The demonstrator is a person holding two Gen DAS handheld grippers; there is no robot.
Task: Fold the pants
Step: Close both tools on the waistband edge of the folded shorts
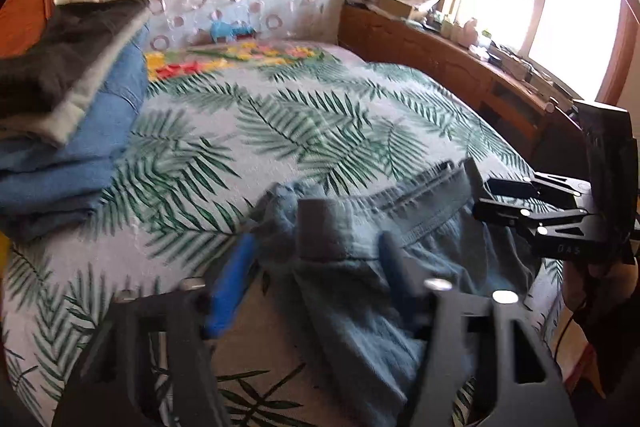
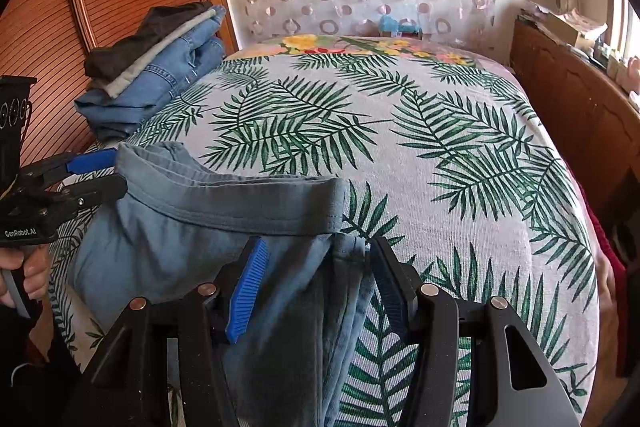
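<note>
We judge the folding barely begun: the soft, crinkled grey-blue cotton pants (image 2: 208, 227) hang unfolded, stretched by the waistband over the near edge of the palm-leaf printed bedspread (image 2: 440, 131).

The left gripper (image 1: 316, 267) has its jaws spread wide, one waistband end draped between them; whether they truly pinch it, we cannot tell. The right gripper (image 2: 316, 279) likewise stands wide open astride the other waistband end.

A finished stack of folded denim and dark garments (image 2: 160, 67) sits far left on the bed, well apart.
</note>
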